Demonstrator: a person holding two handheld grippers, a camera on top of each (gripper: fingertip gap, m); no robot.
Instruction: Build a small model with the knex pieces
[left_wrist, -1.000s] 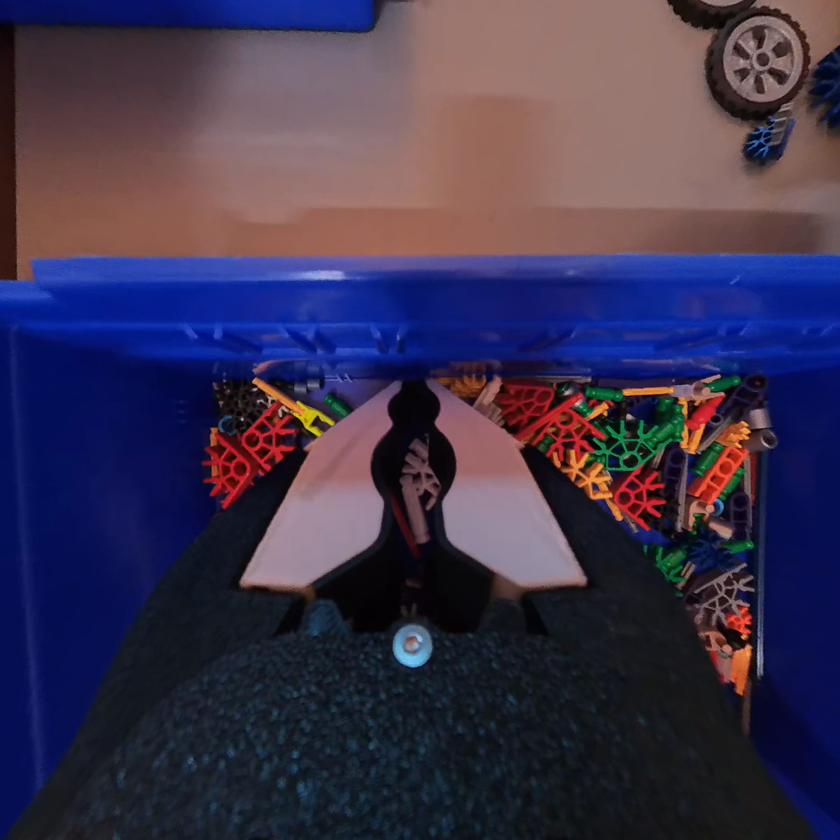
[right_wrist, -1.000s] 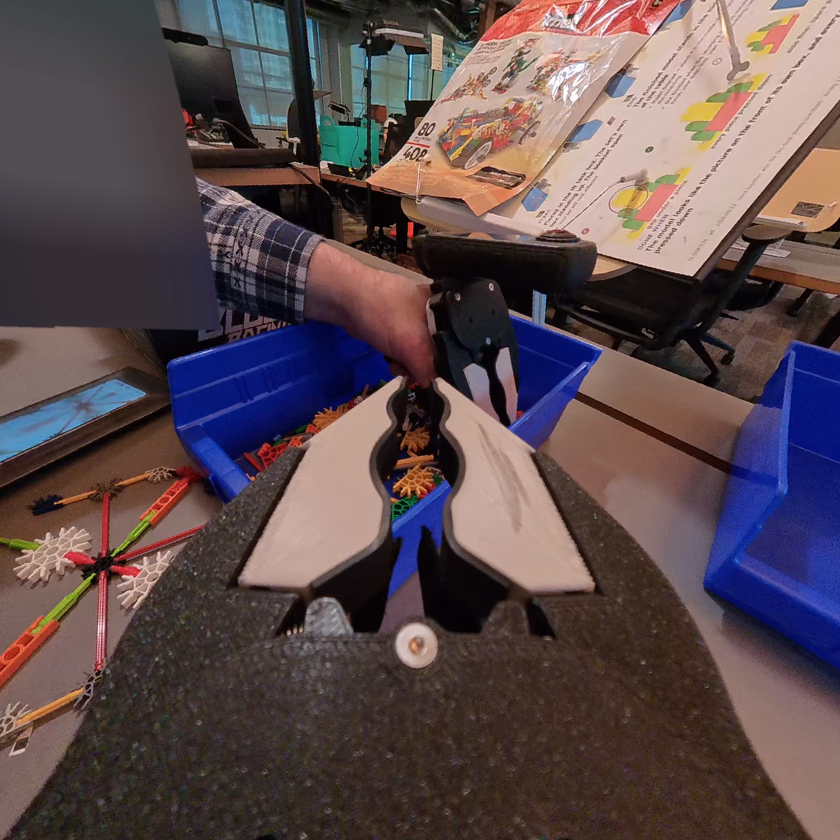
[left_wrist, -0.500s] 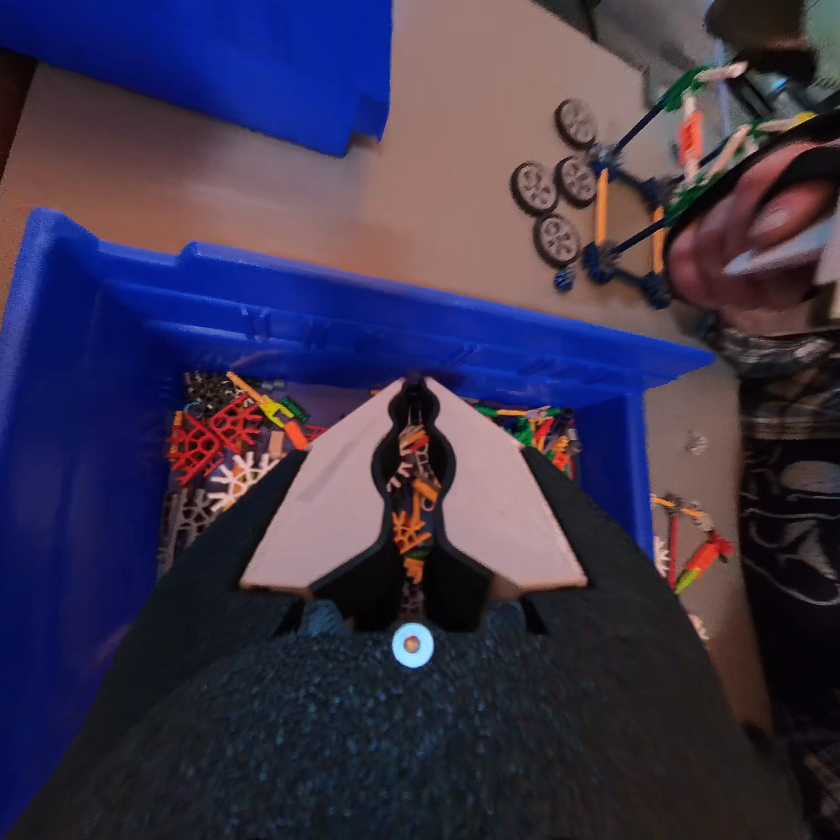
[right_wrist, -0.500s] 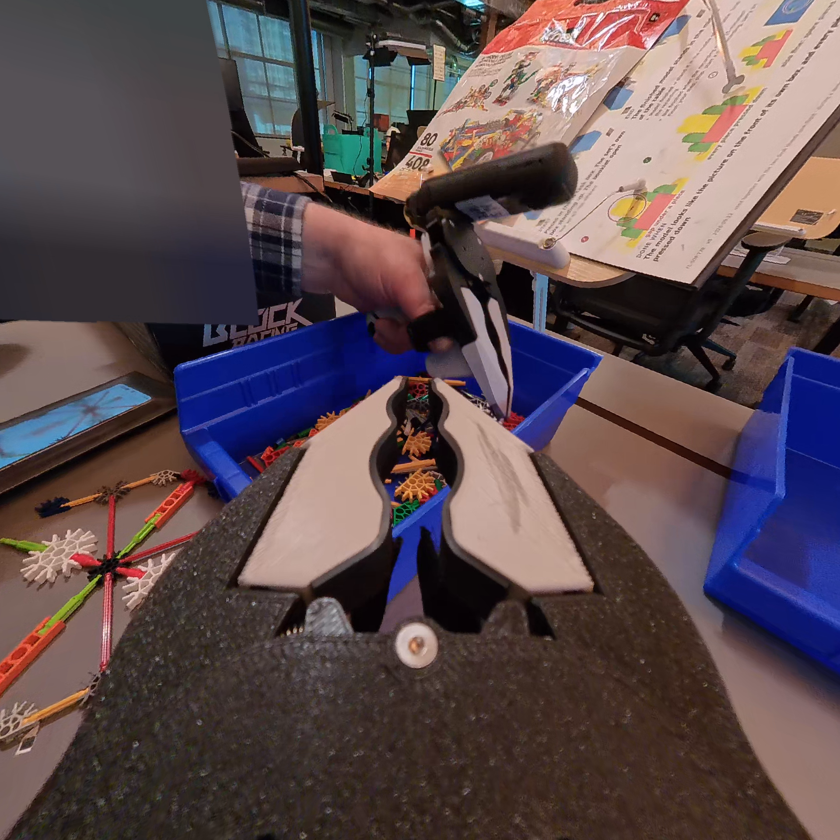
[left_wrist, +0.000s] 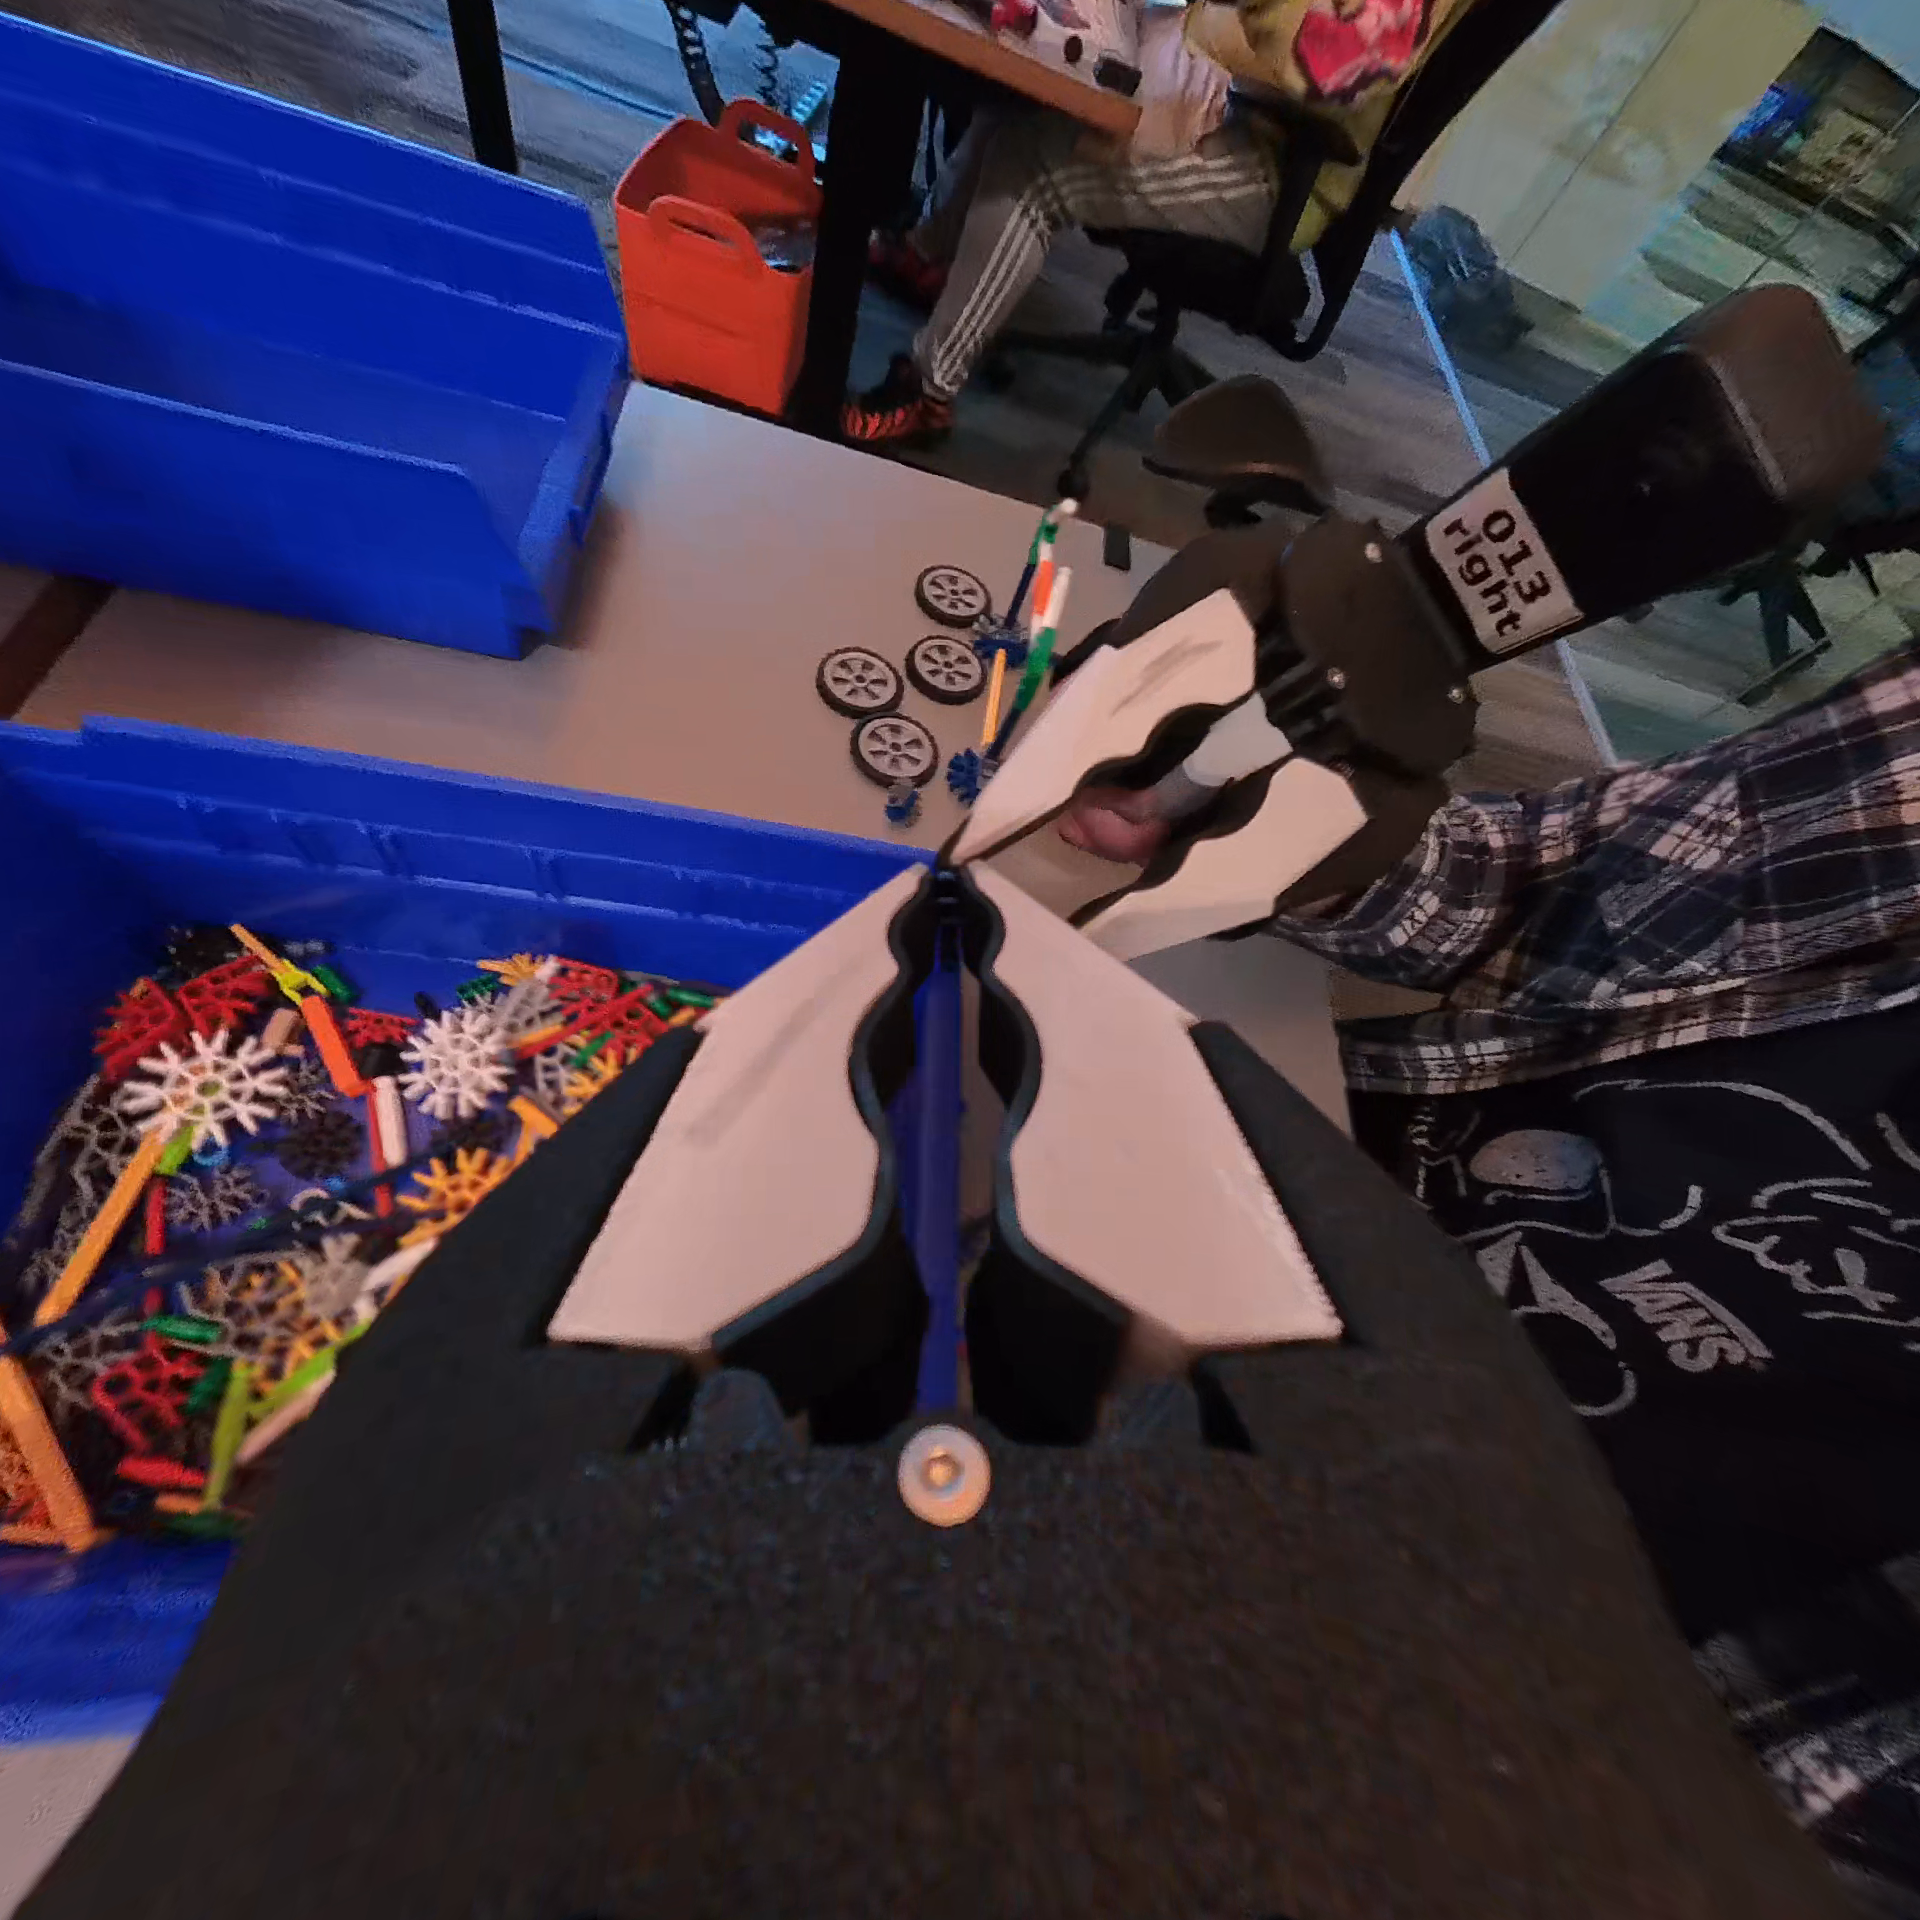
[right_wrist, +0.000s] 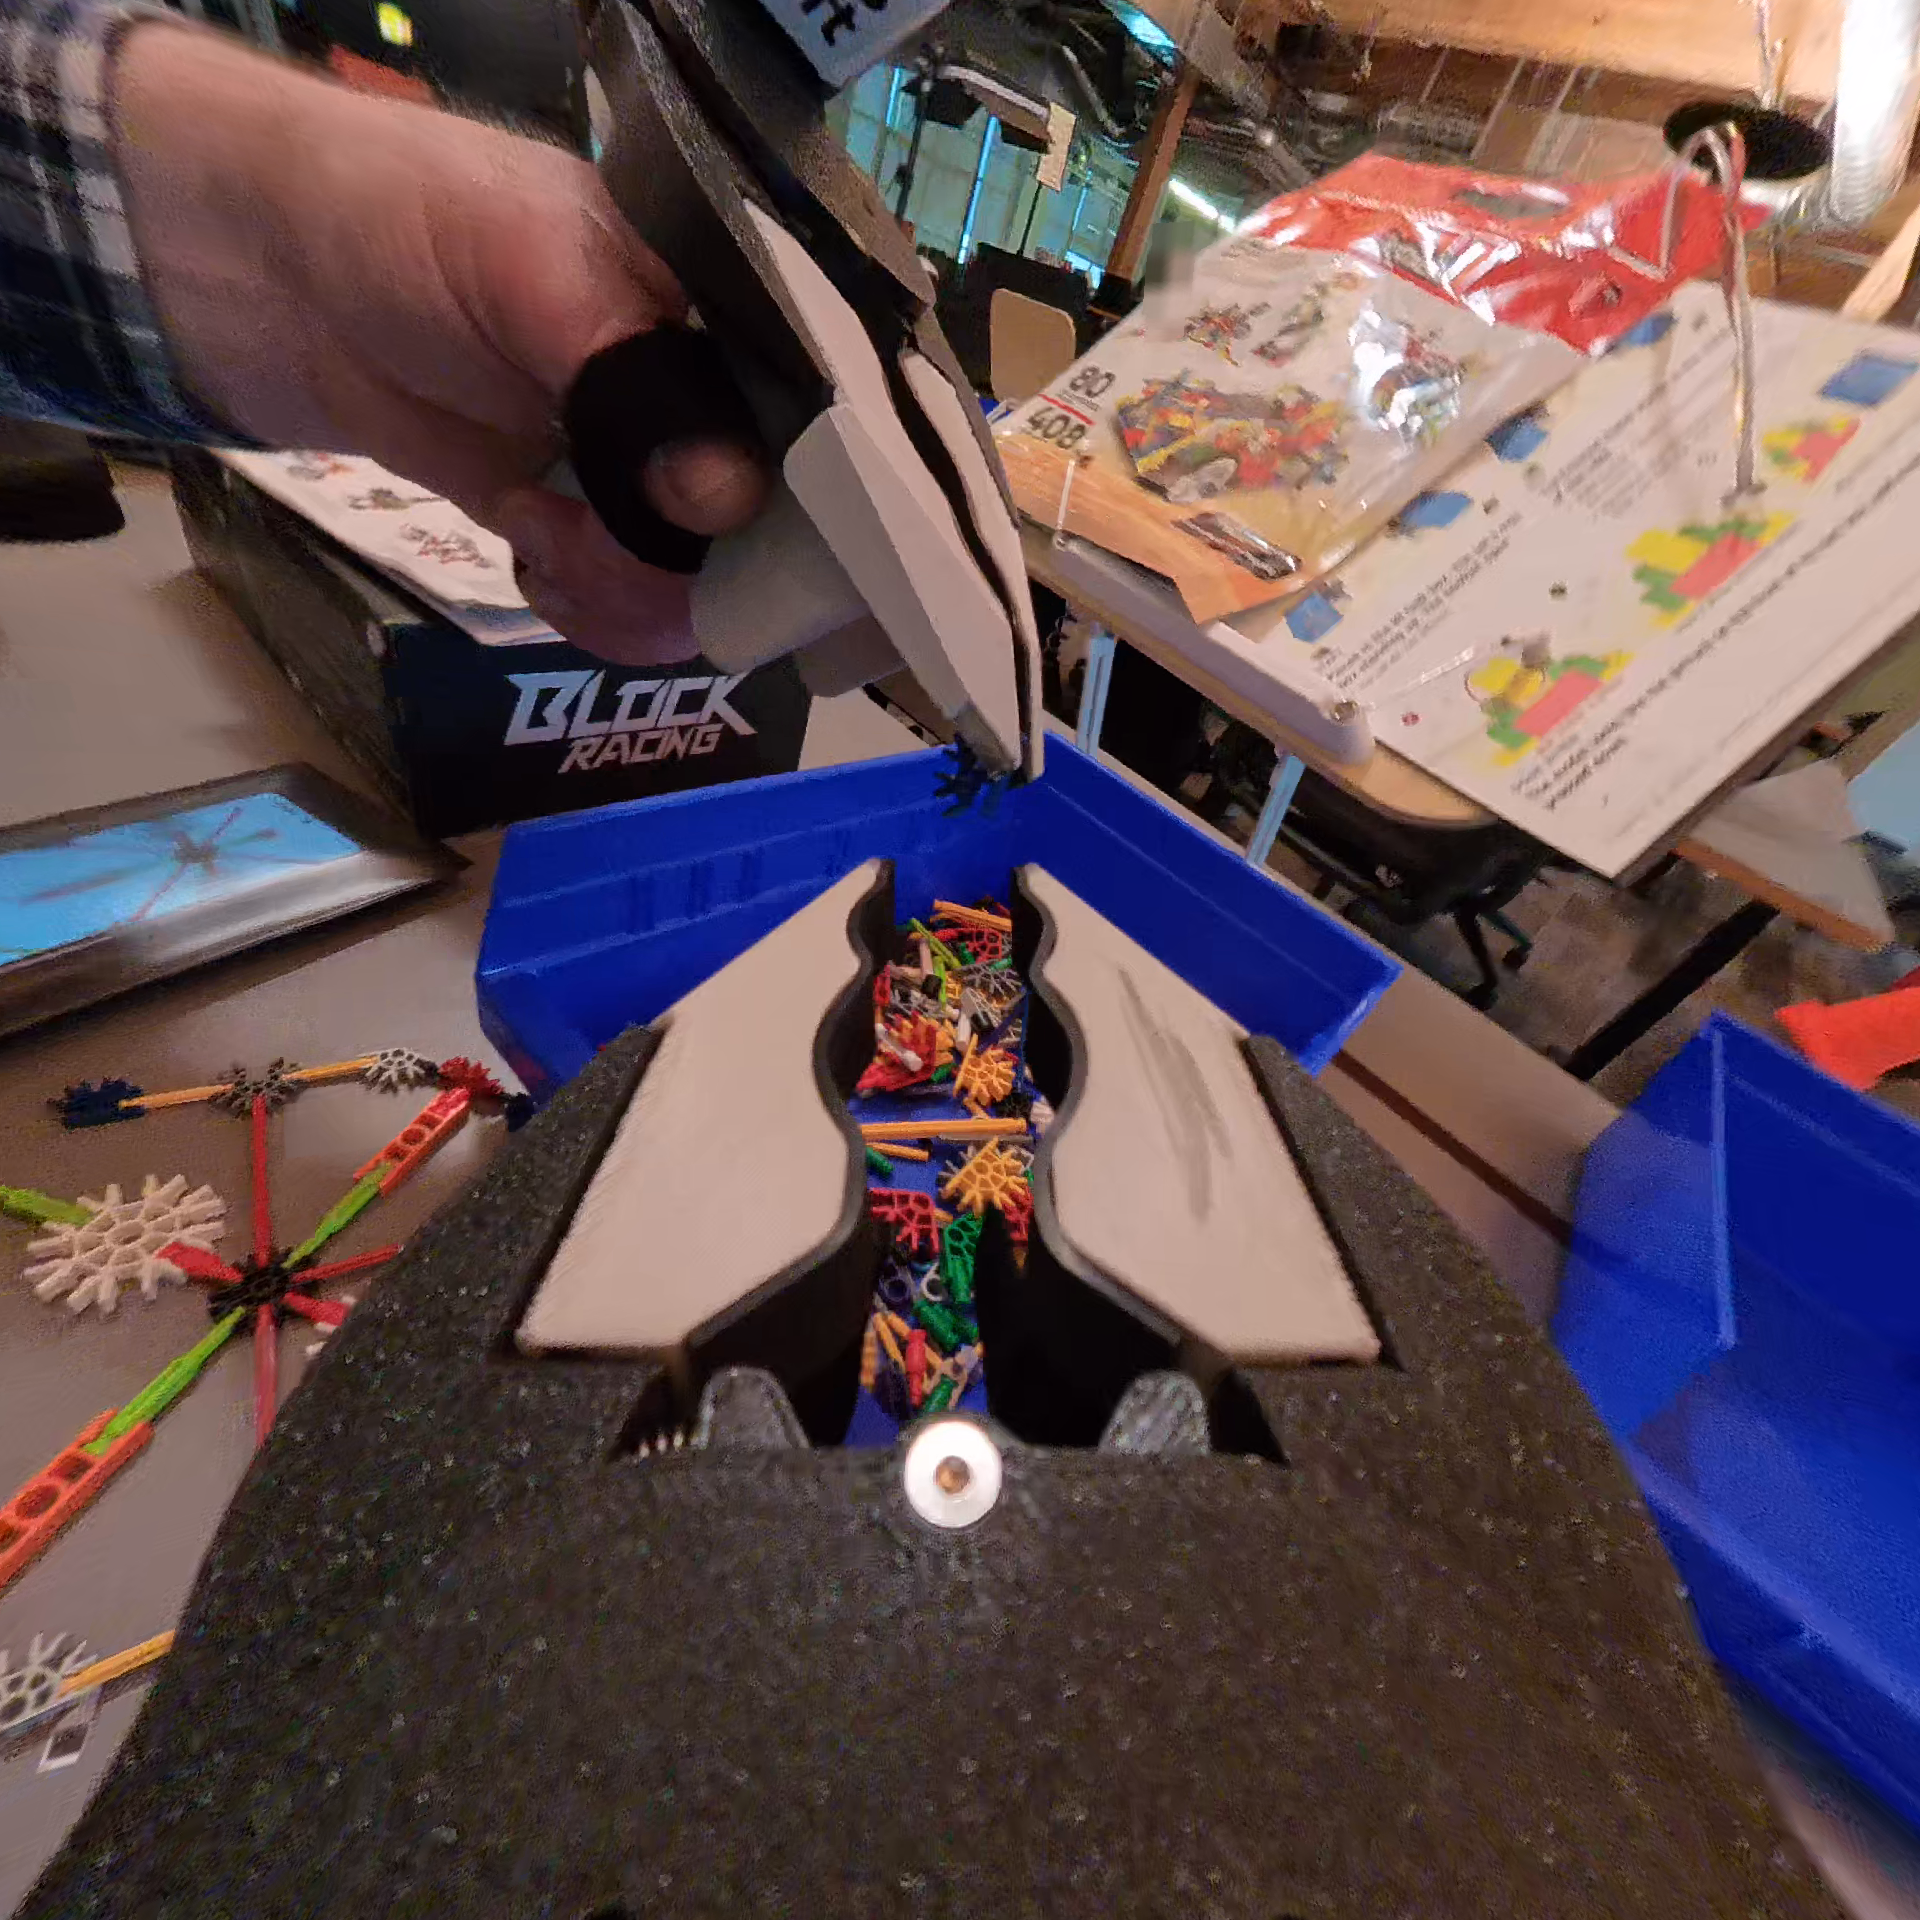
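The left tool (left_wrist: 943, 883), grey plastic fingers in grainy black foam, is clamped on a dark blue spiky connector (right_wrist: 964, 781) (rod beneath). Just below-left sits a glossy blue bin (left_wrist: 436, 831) of bright snowflake-shaped pieces. The right tool (right_wrist: 951, 883), fingers narrowly parted and holding nothing, hovers above that bin.

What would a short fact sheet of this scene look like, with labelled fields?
Bin: blue plastic bin, holding colourful plastic rods and connectors
Left gripper: shut on a small dark blue spiky plastic connector, above the bin's far corner
Right gripper: open, empty, over the bin
Table: four black-tyred grey wheels
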